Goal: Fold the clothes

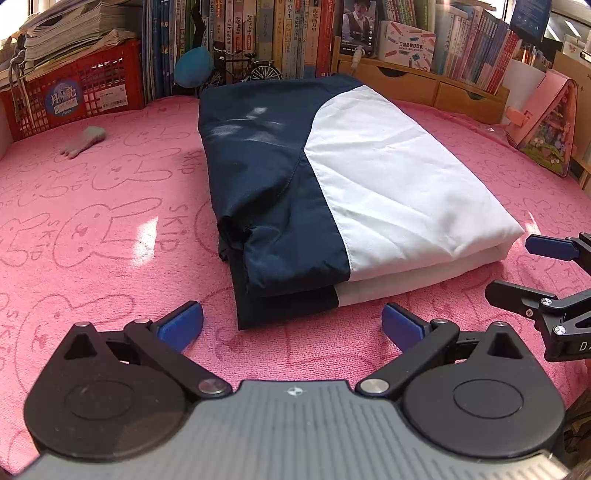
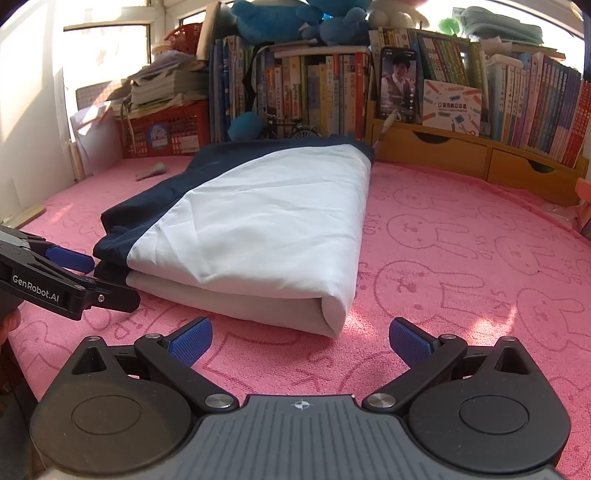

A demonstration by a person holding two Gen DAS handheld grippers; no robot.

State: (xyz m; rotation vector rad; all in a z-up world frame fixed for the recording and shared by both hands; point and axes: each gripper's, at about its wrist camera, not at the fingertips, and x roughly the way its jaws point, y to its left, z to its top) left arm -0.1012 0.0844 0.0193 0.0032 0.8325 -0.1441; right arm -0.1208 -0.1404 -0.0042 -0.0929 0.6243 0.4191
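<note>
A navy and white garment (image 1: 332,192) lies folded into a thick rectangle on the pink rabbit-print cloth (image 1: 103,229). My left gripper (image 1: 291,326) is open just in front of the garment's near edge, nothing between its blue pads. In the right wrist view the same folded garment (image 2: 258,229) shows its white side and rounded fold. My right gripper (image 2: 301,341) is open too, just short of the garment's near right corner. Each gripper shows in the other's view: the right one (image 1: 517,269) at the right edge, the left one (image 2: 107,278) at the left edge.
Rows of books (image 2: 332,96) line the back, with a wooden drawer unit (image 2: 461,151) and a red crate (image 1: 74,92) holding stacked papers. A small grey cloth scrap (image 1: 83,140) lies far left. A pink toy house (image 1: 546,133) stands at the right. Blue plush toys (image 2: 303,18) sit atop the shelf.
</note>
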